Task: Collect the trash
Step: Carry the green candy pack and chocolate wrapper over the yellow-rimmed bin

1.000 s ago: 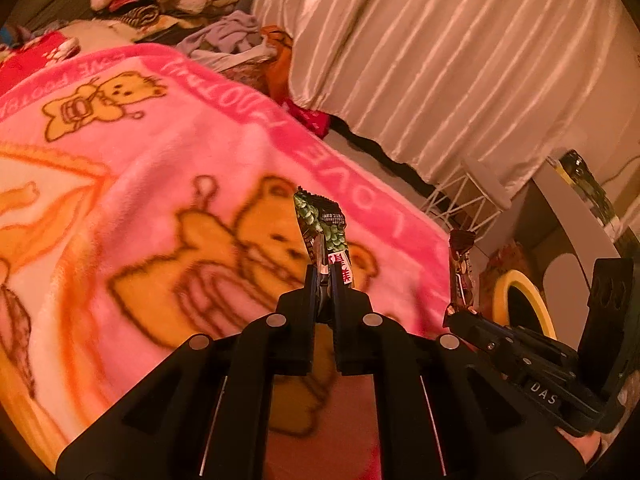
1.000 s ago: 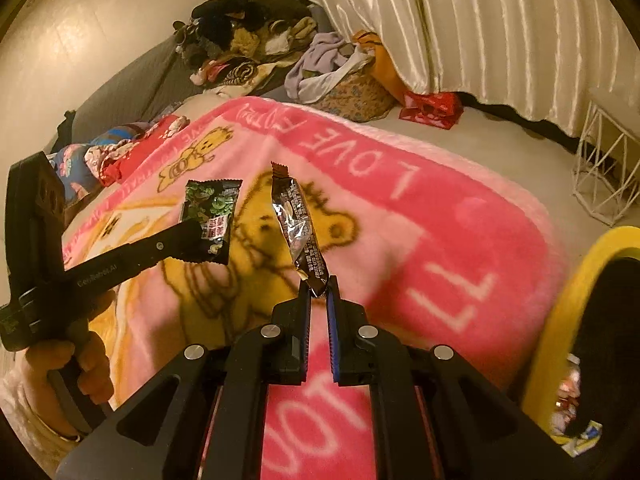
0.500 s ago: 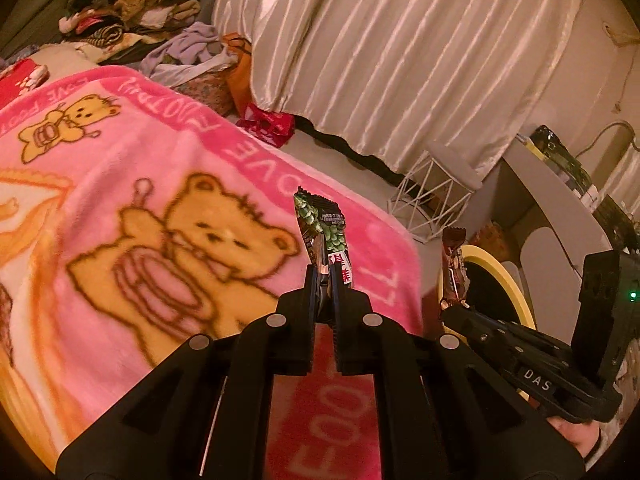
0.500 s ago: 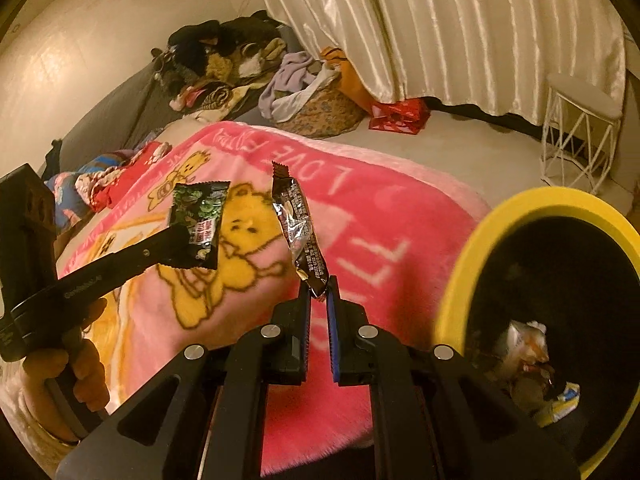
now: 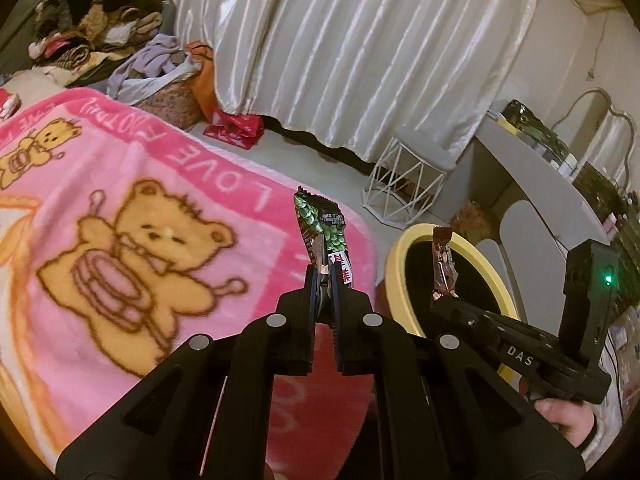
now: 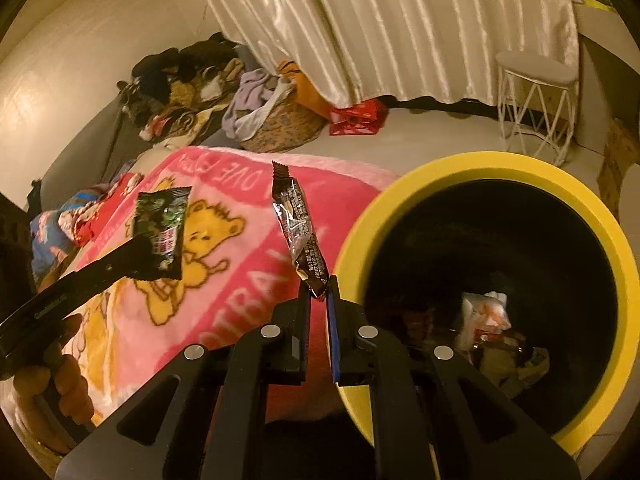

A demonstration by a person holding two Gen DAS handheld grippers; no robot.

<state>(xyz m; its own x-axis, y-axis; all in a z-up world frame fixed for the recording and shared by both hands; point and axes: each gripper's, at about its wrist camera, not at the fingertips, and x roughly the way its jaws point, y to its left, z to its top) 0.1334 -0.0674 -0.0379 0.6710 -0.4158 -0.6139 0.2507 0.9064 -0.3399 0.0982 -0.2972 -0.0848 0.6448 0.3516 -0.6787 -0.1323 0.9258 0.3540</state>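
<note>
My left gripper (image 5: 325, 276) is shut on a green snack wrapper (image 5: 320, 226), held upright above the edge of the pink bear blanket (image 5: 120, 208). My right gripper (image 6: 318, 288) is shut on a brown snack wrapper (image 6: 298, 228), held upright just left of the yellow-rimmed black trash bin (image 6: 400, 200). The bin holds several pieces of trash (image 6: 486, 316). In the left wrist view the right gripper (image 5: 442, 300) holds the brown wrapper (image 5: 443, 268) over the bin's rim (image 5: 404, 240). In the right wrist view the left gripper (image 6: 154, 262) holds the green wrapper (image 6: 162, 224) over the blanket.
A white wire stool (image 5: 404, 184) stands on the floor beyond the bin. A laundry basket (image 5: 168, 96) and a red bag (image 5: 236, 130) sit by the curtain. A clothes pile (image 6: 180, 76) lies at the back. A grey desk (image 5: 532, 176) is at the right.
Both grippers have swung right, away from the blanket's middle toward the bin, each still holding its wrapper. The bin now fills much of the right wrist view.
</note>
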